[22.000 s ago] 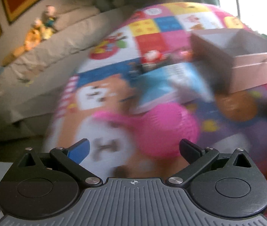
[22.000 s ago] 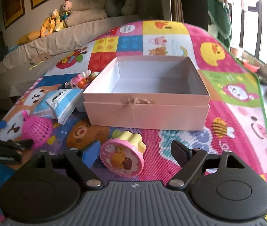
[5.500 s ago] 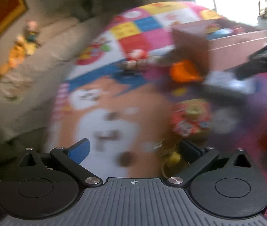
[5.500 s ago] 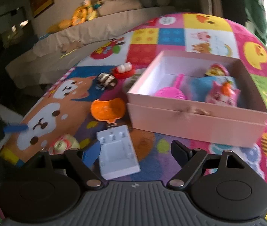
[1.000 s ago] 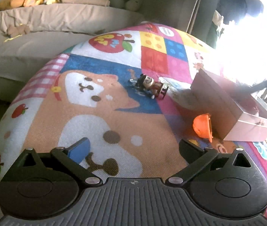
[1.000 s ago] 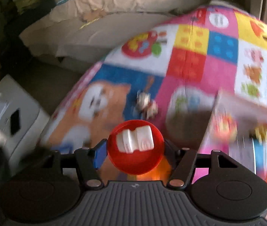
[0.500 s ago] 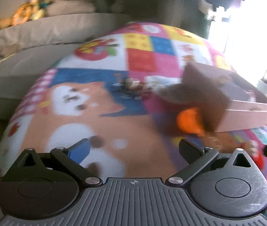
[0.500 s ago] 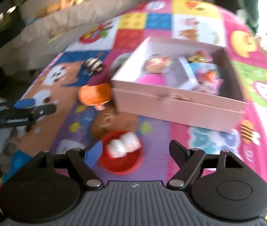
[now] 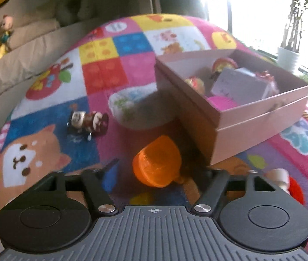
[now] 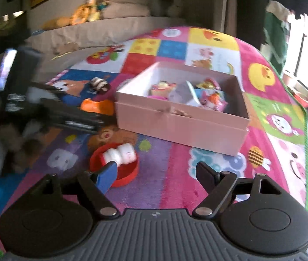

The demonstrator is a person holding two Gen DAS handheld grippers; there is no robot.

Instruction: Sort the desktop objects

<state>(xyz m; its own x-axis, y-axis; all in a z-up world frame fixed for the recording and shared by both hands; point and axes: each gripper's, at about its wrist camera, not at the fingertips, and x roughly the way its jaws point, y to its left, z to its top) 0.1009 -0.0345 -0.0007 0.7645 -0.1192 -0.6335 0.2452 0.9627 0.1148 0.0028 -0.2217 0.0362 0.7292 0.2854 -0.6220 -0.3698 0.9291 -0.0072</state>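
A pink open box [image 9: 260, 128] [image 10: 182, 124] holds several toys. An orange bowl-shaped toy [image 9: 157, 162] lies on the mat next to the box's near corner; it also shows in the right wrist view [image 10: 96, 106]. My left gripper [image 9: 158, 170] is open with the orange toy between its fingers, not gripped. A red dish with a white toy [image 10: 115, 161] [image 9: 284, 182] lies on the mat. My right gripper [image 10: 156, 171] is open and empty, its left finger over the dish's near rim. A small brown-and-white toy [image 9: 87, 120] [image 10: 99, 83] lies farther left.
The colourful play mat [image 9: 104, 69] [image 10: 284, 130] covers the surface. A beige sofa with stuffed toys [image 10: 93, 15] stands behind. A white plant pot [image 9: 287, 58] stands near the window at right. The left gripper's body [image 10: 51, 106] reaches in from the left in the right wrist view.
My left gripper has moved forward to the orange toy, which now sits between its fingers. My right gripper, which held the red dish a second ago, has let it go and backed off slightly.
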